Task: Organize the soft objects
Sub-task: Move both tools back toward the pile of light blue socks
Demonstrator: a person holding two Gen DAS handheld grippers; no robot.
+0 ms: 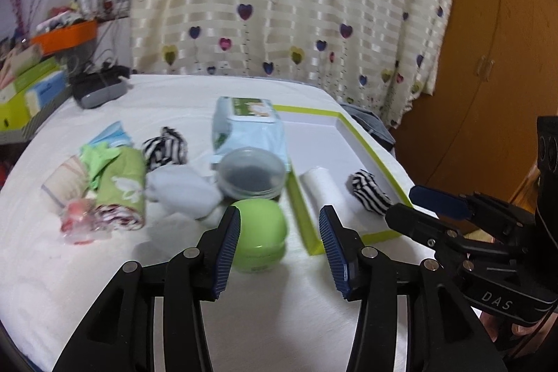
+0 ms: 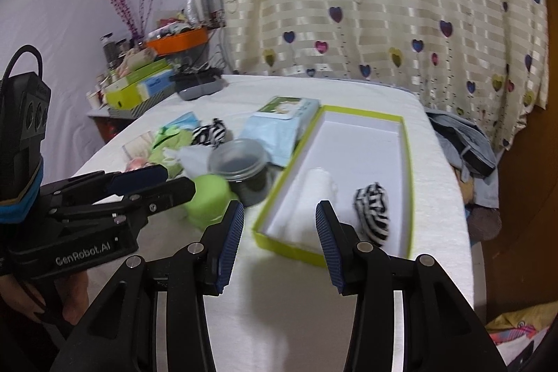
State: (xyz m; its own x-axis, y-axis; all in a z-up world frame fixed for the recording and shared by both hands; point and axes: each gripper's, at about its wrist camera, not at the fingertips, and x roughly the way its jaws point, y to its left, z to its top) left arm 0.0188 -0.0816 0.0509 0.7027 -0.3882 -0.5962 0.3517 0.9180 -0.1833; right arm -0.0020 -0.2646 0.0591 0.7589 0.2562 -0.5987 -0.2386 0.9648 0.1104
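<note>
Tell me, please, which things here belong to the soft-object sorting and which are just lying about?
Job: tray; white roll and striped sock inside it; second striped sock, grey sock, green cloth on the bed.

Lying about: green jar, clear tub, wipes, black device.

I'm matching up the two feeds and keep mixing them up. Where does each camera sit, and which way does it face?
Left wrist: on the left gripper, facing the green jar and cloth pile; the right gripper juts in.
Right wrist: on the right gripper, facing the green-rimmed box; the left gripper and a hand show.
Shared: box, striped sock, white roll, jar, curtain.
</note>
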